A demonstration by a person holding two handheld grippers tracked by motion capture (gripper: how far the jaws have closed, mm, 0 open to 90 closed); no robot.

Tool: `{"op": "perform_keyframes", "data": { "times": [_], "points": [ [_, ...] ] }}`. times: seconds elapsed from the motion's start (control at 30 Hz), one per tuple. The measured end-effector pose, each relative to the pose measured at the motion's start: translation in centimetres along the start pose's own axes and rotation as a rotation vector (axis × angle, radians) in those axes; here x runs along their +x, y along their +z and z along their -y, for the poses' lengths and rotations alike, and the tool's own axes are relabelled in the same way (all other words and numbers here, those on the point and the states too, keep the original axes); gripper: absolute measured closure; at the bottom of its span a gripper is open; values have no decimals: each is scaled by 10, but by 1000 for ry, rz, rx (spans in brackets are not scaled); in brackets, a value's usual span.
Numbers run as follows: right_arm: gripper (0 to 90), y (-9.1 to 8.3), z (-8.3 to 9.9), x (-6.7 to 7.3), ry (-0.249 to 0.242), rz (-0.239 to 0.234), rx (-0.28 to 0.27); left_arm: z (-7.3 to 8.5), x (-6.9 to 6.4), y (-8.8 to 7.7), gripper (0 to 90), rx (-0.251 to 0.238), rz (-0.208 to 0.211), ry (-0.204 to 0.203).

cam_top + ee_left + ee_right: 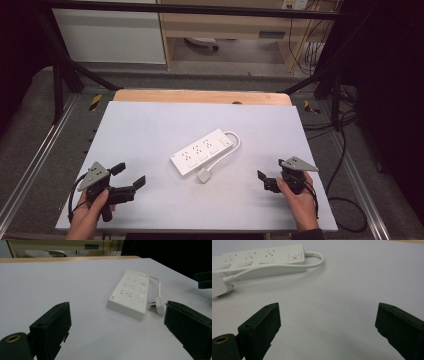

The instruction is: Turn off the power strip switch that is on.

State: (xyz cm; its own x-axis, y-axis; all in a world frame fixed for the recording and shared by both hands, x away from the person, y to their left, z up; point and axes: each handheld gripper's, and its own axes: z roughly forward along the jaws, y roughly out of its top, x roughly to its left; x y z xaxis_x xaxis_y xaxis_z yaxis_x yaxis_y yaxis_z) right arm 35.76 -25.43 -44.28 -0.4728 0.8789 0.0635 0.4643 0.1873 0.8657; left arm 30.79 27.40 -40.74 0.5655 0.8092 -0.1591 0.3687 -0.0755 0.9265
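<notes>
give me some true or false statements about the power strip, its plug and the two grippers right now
1. The power strip lies on the table between the two grippers. True.
2. The left gripper is shut on the plug. False: its jaws stand open with nothing between them, and the plug lies apart from it on the table.
3. The strip's cable loops from one end of the strip back along its side to the plug. True.
4. The right gripper is lifting the power strip. False: its jaws are open and empty, and the strip rests flat on the table.
5. The plug is pushed into one of the strip's sockets. False: it lies loose on the table beside the strip.
</notes>
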Motion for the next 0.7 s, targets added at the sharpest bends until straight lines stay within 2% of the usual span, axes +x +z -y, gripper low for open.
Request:
{"op": "perform_keyframes", "data": {
  "times": [0.13, 0.2, 0.3, 0.5, 0.6, 0.67, 0.7],
  "points": [
    [58, 0, -2, 1, 2, -1, -7, 0, 1, 0, 66, 2, 1, 4],
    [55, 1, -2, 2, 1, 4, -1, 0, 2, 0, 69, 0, 14, -26],
    [52, 2, -1, 1, -8, 7, 11, 0, 3, 1, 68, 1, 27, -50],
    [51, -1, -2, 1, 16, -2, -8, 2, 2, 1, 64, 14, 1, -17],
    [51, 0, -4, 3, 21, -13, -15, 3, 4, 1, 64, 15, 3, -37],
    [51, -1, -5, 4, 24, -8, -24, 3, 3, 1, 66, 14, 2, -41],
    [49, -1, -5, 4, 25, -8, -26, 3, 2, 1, 66, 14, 1, -29]
  ]
}}
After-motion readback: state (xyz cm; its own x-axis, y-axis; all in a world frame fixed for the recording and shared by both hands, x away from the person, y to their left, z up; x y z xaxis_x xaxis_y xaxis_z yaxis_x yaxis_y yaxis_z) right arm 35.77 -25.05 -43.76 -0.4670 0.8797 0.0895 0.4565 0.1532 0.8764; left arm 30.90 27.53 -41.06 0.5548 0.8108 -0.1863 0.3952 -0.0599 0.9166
